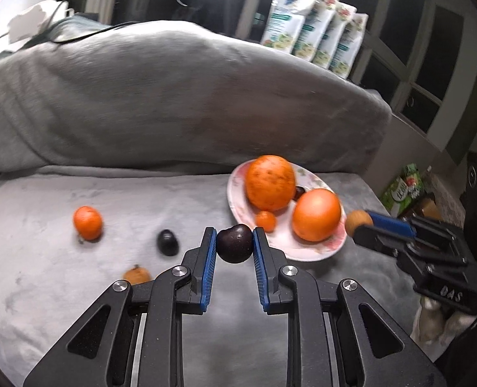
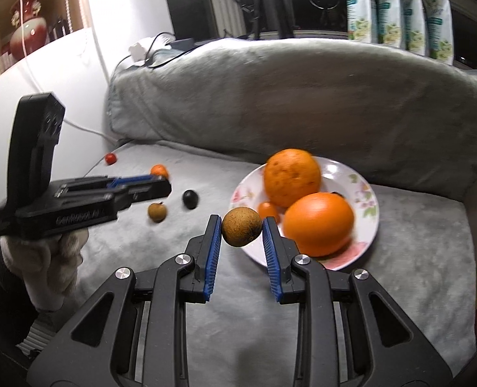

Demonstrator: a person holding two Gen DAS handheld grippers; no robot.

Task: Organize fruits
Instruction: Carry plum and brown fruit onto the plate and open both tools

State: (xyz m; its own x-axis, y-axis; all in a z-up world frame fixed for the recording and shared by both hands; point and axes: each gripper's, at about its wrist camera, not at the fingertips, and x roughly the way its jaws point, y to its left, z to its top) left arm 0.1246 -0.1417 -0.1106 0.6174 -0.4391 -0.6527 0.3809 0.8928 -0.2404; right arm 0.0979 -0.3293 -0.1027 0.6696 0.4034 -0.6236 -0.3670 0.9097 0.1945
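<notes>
Left gripper (image 1: 234,242): both blue pads pressed on a dark plum (image 1: 234,243), held above the grey sofa seat (image 1: 77,290), just short of the plate (image 1: 303,251). Right gripper (image 2: 242,233): clamped on a brown longan (image 2: 241,227), hanging at the plate's near-left rim (image 2: 372,213) in the right wrist view; the left wrist view shows it at the plate's right side.

Step in hand, as I judge it: carry each fruit over the plate and set it down. To do it well I'd bring 1 gripper in at a time, approx. over a bare patch of the plate, lower until the fruit nearly touches, then part the fingers slowly. Both fruits are round and may roll; the free space is narrow, so I'd avoid nudging the 2 big oranges.

Count, on plate:
- 2 large oranges (image 2: 291,175) (image 2: 318,224)
- 1 small orange fruit (image 2: 268,211)
- 1 dark fruit, mostly hidden behind the oranges

Count, loose on the seat:
- 1 mandarin (image 1: 87,222)
- 1 dark fruit (image 1: 167,242)
- 1 brown longan-like fruit (image 2: 157,213)
- 1 small red fruit (image 2: 110,158)

Held: 2 fruits, 1 per gripper.
</notes>
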